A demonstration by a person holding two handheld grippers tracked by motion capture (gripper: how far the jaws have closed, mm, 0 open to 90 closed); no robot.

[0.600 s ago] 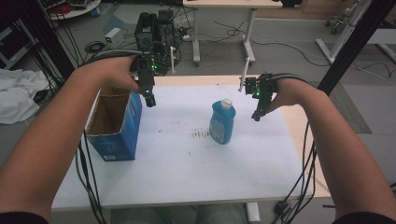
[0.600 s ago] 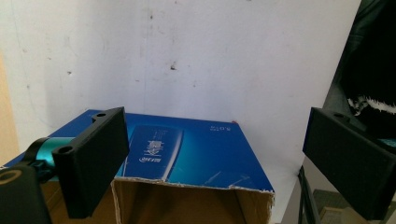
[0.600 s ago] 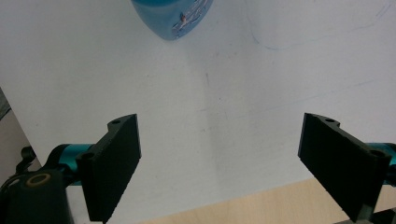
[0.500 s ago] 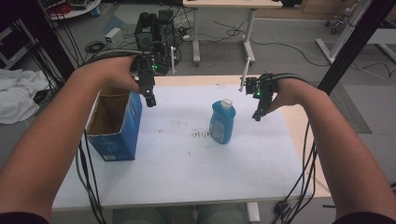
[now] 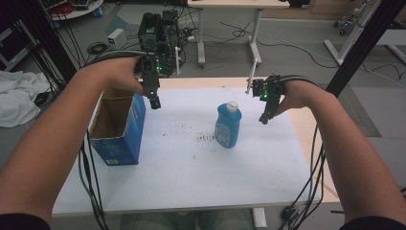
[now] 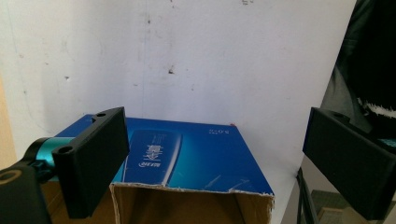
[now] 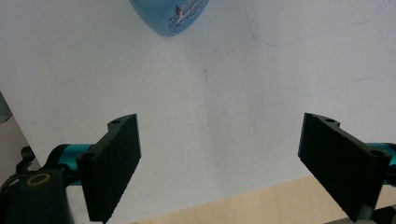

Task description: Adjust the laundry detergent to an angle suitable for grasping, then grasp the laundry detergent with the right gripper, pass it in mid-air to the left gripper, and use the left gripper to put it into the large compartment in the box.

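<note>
Step in hand, as judged: approach, before any grasp. The left gripper hangs above the far right corner of the open blue carton; its jaws stand wide apart with nothing between them, and the left gripper view looks down past them onto the carton's blue side and torn cardboard rim. The right gripper hangs just right of the blue bottle, jaws likewise wide and empty.

The bottle stands upright with a white cap, near the middle of the white worktop, well apart from the carton. In the right gripper view the bottle's base lies at the top edge, ahead of the jaws.

Next move, likely: the right gripper goes leftward and down so its jaws straddle the bottle body, then closes; the carton's open top looks like the destination.

Room: bare worktop between bottle and carton. The worktop's right edge is close behind the right gripper; trailing cables hang there.
</note>
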